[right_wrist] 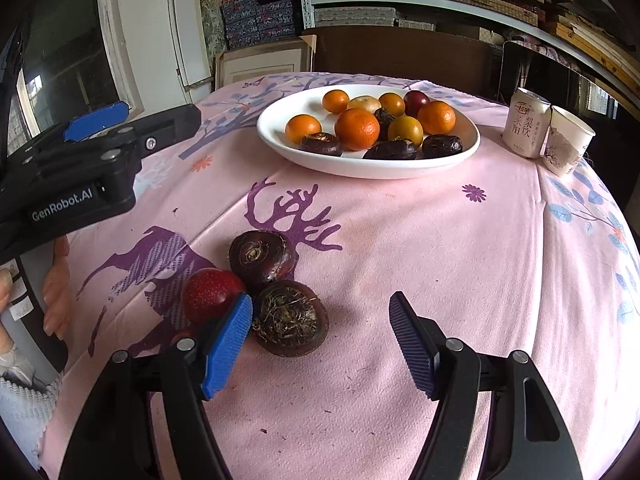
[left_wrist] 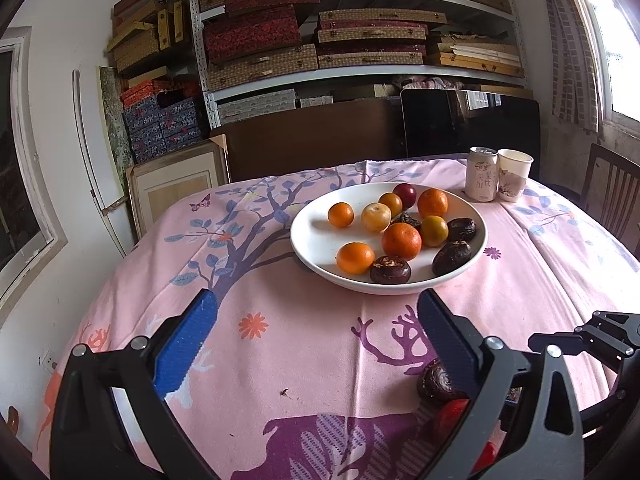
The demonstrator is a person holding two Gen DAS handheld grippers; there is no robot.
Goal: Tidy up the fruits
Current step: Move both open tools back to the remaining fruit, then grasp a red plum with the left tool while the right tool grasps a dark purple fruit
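Observation:
A white plate (left_wrist: 312, 240) (right_wrist: 276, 136) holds several oranges, dark water chestnuts and a dark red fruit. On the pink cloth near me lie two water chestnuts (right_wrist: 262, 256) (right_wrist: 290, 322) and a red fruit (right_wrist: 210, 292); one chestnut (left_wrist: 434, 384) shows behind my left gripper's right finger. My left gripper (left_wrist: 318, 312) is open and empty above the cloth, short of the plate; it also shows in the right wrist view (right_wrist: 120, 120). My right gripper (right_wrist: 320, 312) is open, its left finger beside the nearest chestnut.
A drink can (left_wrist: 482, 174) (right_wrist: 526, 124) and a paper cup (left_wrist: 514, 174) (right_wrist: 566, 146) stand to the right of the plate. Shelves of boxes, a dark board and a chair (left_wrist: 612, 196) stand beyond the round table.

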